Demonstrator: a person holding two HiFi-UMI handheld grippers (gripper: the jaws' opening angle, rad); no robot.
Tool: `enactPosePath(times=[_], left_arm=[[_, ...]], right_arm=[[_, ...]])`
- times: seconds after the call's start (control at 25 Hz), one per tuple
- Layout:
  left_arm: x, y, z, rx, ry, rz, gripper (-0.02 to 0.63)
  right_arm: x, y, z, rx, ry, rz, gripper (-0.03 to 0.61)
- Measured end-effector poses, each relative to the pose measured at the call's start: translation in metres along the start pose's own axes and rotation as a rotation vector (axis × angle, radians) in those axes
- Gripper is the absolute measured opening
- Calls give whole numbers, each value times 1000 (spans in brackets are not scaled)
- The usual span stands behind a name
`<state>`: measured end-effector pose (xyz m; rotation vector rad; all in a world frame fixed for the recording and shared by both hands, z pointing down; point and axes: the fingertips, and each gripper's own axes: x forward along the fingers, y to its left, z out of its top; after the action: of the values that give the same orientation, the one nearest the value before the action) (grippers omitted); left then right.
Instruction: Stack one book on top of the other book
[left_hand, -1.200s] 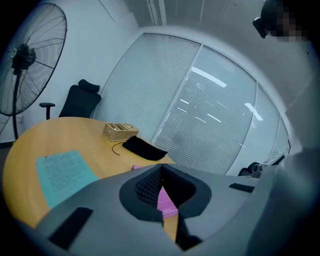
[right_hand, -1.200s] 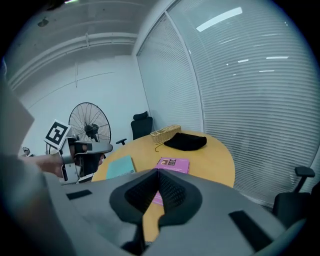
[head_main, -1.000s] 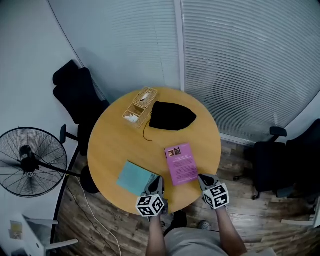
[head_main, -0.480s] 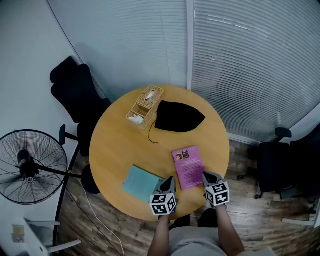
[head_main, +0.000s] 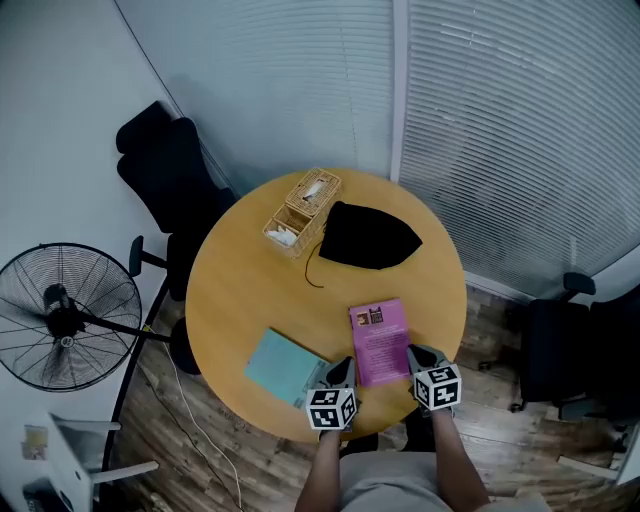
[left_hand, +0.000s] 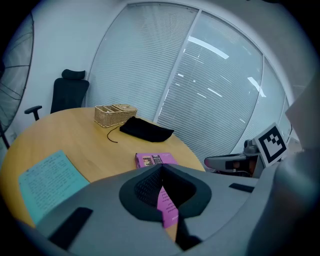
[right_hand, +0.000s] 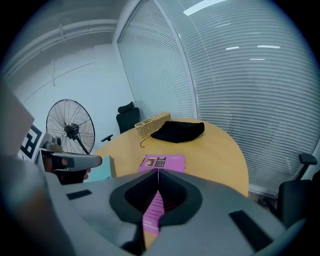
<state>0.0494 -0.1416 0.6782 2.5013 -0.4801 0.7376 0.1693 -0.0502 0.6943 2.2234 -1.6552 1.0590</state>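
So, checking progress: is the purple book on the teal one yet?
Off. The purple book lies flat on the table, beside the teal book, with bare wood between them.

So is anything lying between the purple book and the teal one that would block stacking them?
Nothing visible does. Only bare table separates the purple book and the teal book. The wicker basket and black cloth lie on the far side; the shut left tongs sit at the gap's near end.

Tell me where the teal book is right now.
In the head view, the teal book lies at the round table's near-left edge, left of the purple book, beside the left gripper.
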Motion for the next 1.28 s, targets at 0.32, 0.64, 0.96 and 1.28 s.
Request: enactPosePath(times=[0.32,0.64,0.96,1.28], left_arm=[[9,-1,-3,-53,-9,72,28],[16,3,-6,-68,17,140,29],[24,7,-4,-69,35,166,74],[39,11,-9,-90,73,162,134]], right_arm=[[2,-14,2,0,19,25,24],[6,-16,1,4,41,70,35],[15,-16,2,20,50,104,99],[27,-21,6,42,54,126,142]])
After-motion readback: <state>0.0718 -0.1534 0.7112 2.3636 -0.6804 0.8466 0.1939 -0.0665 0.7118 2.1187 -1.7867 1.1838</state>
